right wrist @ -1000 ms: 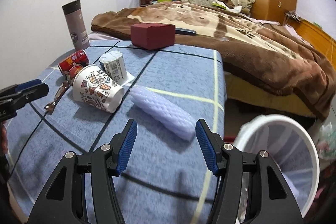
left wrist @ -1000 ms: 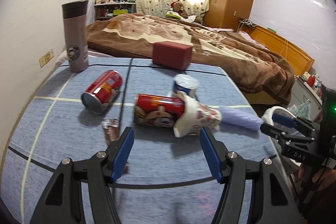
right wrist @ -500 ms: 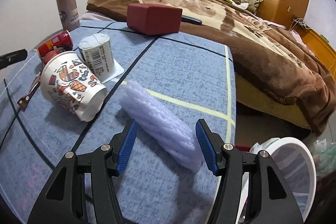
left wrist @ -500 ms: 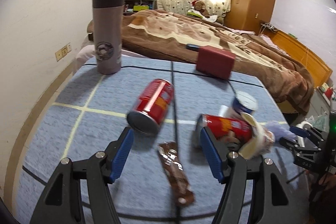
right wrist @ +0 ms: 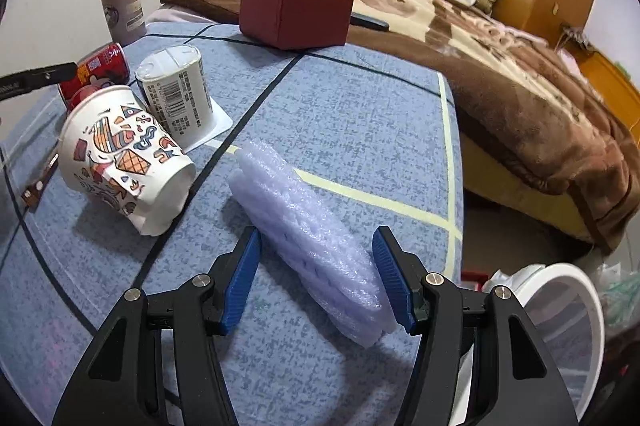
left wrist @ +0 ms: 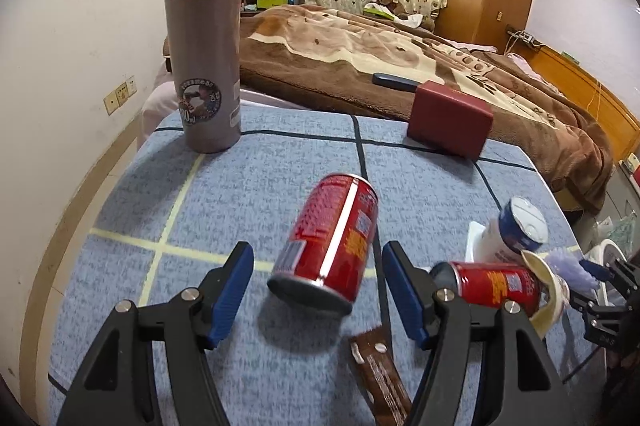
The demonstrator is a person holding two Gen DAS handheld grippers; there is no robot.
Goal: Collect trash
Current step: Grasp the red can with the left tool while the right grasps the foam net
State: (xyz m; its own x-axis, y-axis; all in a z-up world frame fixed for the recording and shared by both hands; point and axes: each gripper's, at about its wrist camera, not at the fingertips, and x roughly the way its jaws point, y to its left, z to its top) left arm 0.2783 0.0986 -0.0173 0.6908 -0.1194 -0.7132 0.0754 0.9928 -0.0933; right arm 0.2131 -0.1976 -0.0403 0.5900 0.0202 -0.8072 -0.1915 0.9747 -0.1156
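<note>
Left hand-held gripper (left wrist: 318, 292) jaws apart around a red can (left wrist: 328, 246) lying on the blue tabletop (left wrist: 248, 194), pads not touching. Right hand-held gripper (right wrist: 316, 276) jaws apart astride a foam sheet (right wrist: 308, 238) near the tabletop edge, white bin (right wrist: 568, 318) just beside.

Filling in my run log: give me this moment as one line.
left gripper: open, around red can | right gripper: open, around foam wrap | bin: beside table
</note>
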